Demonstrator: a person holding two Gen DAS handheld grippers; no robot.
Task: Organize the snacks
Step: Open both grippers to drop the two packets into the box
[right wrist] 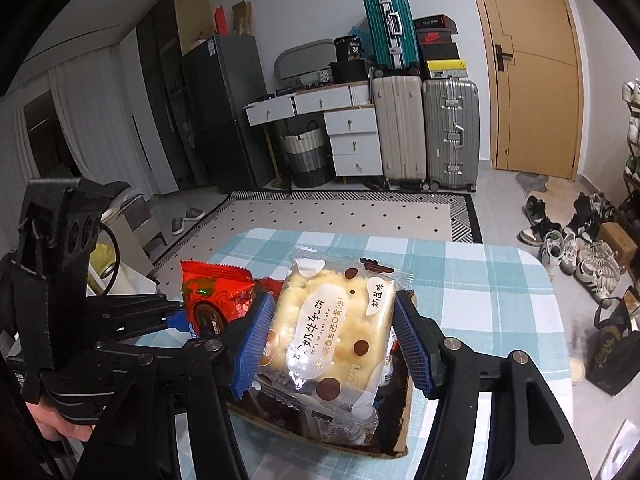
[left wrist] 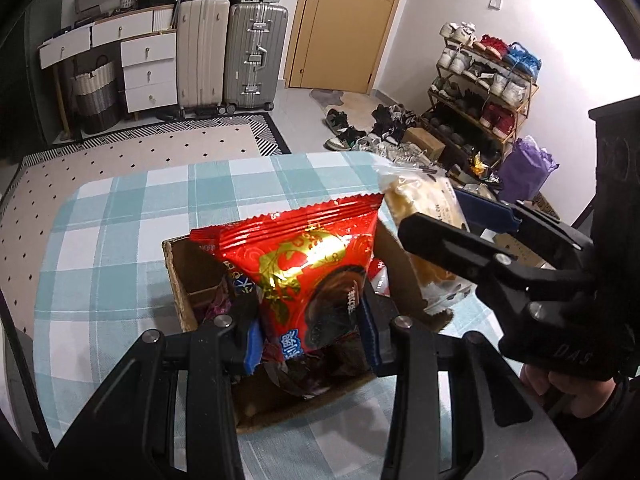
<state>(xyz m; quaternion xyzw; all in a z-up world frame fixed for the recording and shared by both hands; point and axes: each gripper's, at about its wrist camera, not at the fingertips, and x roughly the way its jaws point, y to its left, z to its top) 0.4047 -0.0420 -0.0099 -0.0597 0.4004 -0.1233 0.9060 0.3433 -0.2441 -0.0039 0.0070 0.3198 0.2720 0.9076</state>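
Over the cardboard box (left wrist: 178,276) we've both grippers clamped: left gripper (left wrist: 310,338) on red pack (left wrist: 308,264), right gripper (right wrist: 334,338) on nougat pack (right wrist: 332,332), box directly below.

Above the box: the cardboard box (left wrist: 176,276) mouth is mostly blocked by the red snack packet (left wrist: 304,264) standing in the left gripper (left wrist: 308,332), its blue pads pressed on the packet's sides.
Right of the box: the right gripper (right wrist: 332,340) clamps a nougat cake packet (right wrist: 332,320) over that edge, just beside the red packet.
Inside the box: dark wrappers (left wrist: 304,376) cover the bottom.
Left and far side: bare checked tablecloth (left wrist: 120,216) gives open passage.
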